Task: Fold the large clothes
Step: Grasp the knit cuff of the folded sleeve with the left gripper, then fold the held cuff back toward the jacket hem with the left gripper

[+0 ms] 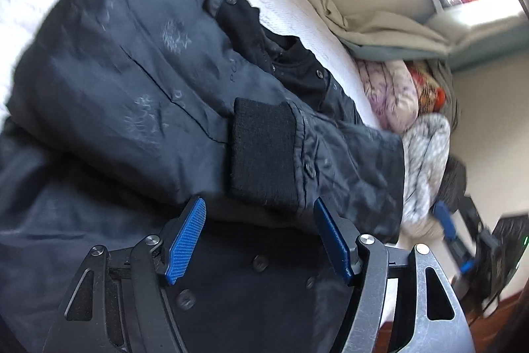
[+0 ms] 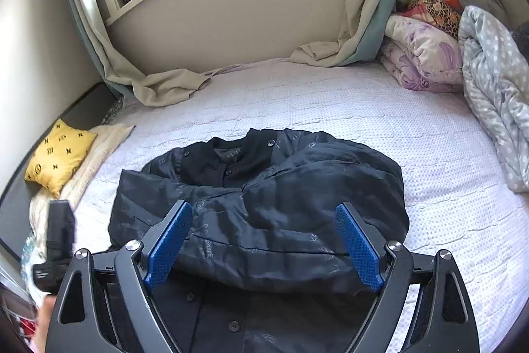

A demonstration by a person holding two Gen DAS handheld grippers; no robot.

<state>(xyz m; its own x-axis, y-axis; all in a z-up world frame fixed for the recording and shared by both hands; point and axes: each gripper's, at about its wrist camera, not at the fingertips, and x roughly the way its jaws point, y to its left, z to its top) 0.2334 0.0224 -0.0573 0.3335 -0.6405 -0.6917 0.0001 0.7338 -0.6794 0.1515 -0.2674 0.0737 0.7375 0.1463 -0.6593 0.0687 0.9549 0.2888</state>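
A dark navy jacket (image 2: 264, 207) with a black ribbed collar and snap buttons lies partly folded on the white bed (image 2: 330, 101). In the left wrist view the jacket (image 1: 115, 81) fills the frame, and a sleeve with a black knit cuff (image 1: 261, 151) lies folded across its body. My left gripper (image 1: 259, 210) is open and empty, its blue pads just short of the cuff. My right gripper (image 2: 264, 220) is open and empty, hovering over the jacket's near edge. The left gripper also shows in the right wrist view (image 2: 58, 240) at the far left.
A yellow patterned cushion (image 2: 59, 154) lies at the bed's left edge. Rolled quilts and blankets (image 2: 429, 52) pile up at the back right, with a polka-dot blanket (image 2: 496, 95) beside them. Curtains (image 2: 363, 22) drape onto the mattress under the window sill.
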